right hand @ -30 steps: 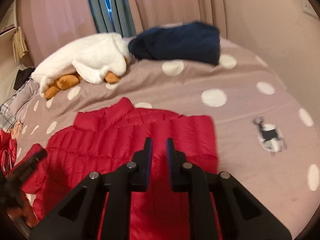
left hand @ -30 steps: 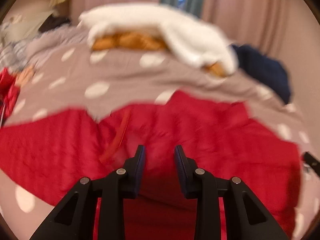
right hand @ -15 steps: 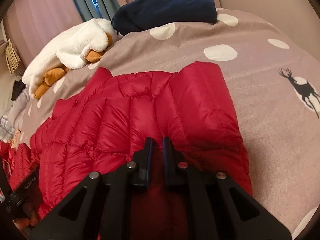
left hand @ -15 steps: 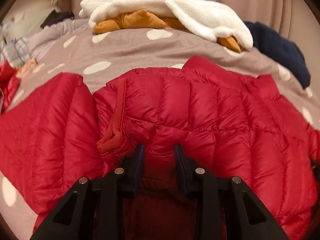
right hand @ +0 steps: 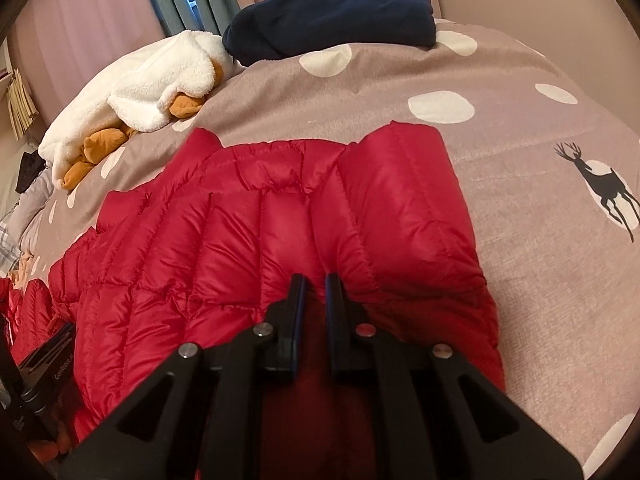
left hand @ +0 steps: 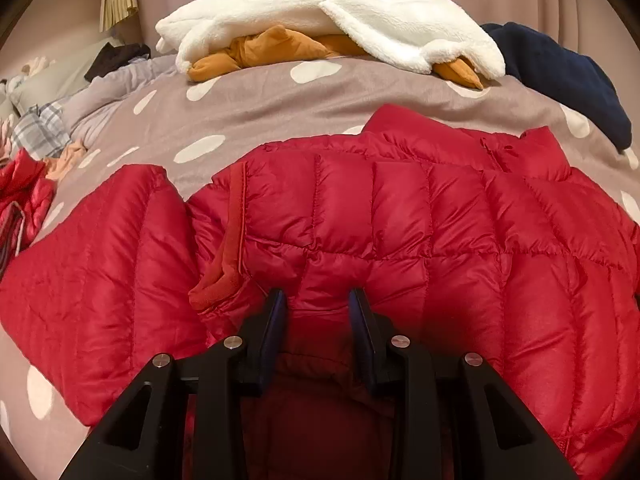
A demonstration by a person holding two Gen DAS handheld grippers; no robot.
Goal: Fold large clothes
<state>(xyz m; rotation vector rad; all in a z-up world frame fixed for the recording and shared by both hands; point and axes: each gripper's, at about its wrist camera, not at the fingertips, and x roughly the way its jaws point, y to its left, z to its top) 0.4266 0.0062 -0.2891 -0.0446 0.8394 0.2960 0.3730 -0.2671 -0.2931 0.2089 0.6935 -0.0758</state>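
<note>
A red quilted puffer jacket [left hand: 400, 208] lies spread on the bed, collar toward the far side, with one sleeve [left hand: 100, 260] lying out to the left. My left gripper [left hand: 317, 294] is shut on a thick bunch of the jacket's near edge, beside the rust-red zipper strip [left hand: 232, 248]. In the right wrist view the same jacket [right hand: 240, 240] fills the middle. My right gripper [right hand: 315, 280] is pinched nearly together on a thin fold of the jacket's near edge. The left gripper's body [right hand: 44, 364] shows at the lower left there.
The bed cover [right hand: 520, 160] is taupe with white dots and a deer print [right hand: 600, 188]. At the far side lie a white fleece [left hand: 340, 12] over an orange garment [left hand: 272, 48] and a navy garment [right hand: 332, 12]. More clothes [left hand: 32, 140] are piled at the left.
Both grippers came down toward the bed with the jacket, which now fills more of each view. The right jaws drew slightly closer. Nothing has moved in the last half second.
</note>
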